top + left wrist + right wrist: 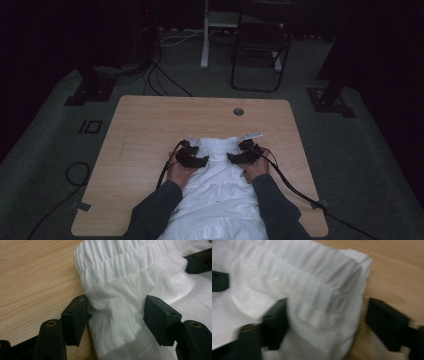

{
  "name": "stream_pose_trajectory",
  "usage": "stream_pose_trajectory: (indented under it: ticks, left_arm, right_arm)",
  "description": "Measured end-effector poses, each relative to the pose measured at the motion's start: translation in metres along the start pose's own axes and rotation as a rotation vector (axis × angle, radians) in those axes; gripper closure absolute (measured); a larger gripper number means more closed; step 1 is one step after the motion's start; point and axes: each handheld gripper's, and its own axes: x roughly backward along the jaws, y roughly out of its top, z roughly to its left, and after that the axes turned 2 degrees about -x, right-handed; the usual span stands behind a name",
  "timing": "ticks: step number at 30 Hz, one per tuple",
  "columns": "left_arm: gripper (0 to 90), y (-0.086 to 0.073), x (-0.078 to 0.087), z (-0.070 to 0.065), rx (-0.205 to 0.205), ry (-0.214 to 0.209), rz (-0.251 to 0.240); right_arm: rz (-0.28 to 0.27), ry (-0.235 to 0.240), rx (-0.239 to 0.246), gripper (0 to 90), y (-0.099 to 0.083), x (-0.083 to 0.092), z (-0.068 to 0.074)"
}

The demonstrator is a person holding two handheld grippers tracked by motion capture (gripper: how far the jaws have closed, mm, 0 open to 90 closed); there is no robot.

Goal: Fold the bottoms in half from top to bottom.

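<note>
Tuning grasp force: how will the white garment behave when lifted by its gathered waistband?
Likely floppy: the white garment drapes and bunches between the left tool. Probably light, being thin cloth. The gathered waistband looks elastic, so it may stretch.

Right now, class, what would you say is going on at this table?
A person seated at a wooden table works on a white garment with a hand-held gripper in each hand. Both grippers sit at the garment's gathered, elastic-looking end. The left gripper has a bunch of the cloth between its jaws; the left jaw touches the fabric, though a firm pinch isn't certain. The right gripper has its jaws spread, one against the fabric and the other clear of it over bare wood, so it holds nothing.
</note>
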Motion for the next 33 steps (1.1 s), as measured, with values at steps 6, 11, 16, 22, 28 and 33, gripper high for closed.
stream_pose_trajectory:
  ticks: [6, 11, 16, 22, 28, 33]
  left_arm:
    - [54.0, 0.003, 0.001, 0.001, 0.011, -0.03, 0.011]
    - [81.4, 0.01, -0.001, 0.005, 0.005, -0.105, 0.041]
    - [83.5, 0.029, 0.009, 0.02, 0.005, -0.117, -0.003]
    - [83.4, 0.073, 0.036, 0.034, -0.042, -0.069, -0.1]
    - [83.3, 0.114, 0.065, 0.047, -0.056, -0.028, -0.208]
    - [83.1, 0.122, 0.079, 0.05, -0.05, -0.04, -0.218]
  right_arm:
    - [-0.012, 0.027, -0.009, 61.9, 0.005, 0.0, 0.005]
    - [0.007, 0.097, -0.074, 80.4, 0.009, -0.002, -0.001]
    - [-0.046, 0.142, -0.08, 81.1, 0.018, 0.008, -0.01]
    - [-0.127, 0.164, -0.067, 81.0, 0.058, 0.031, -0.02]
    - [-0.255, 0.127, -0.026, 80.8, 0.104, 0.064, -0.02]
    - [-0.281, 0.131, -0.01, 80.7, 0.118, 0.079, -0.015]
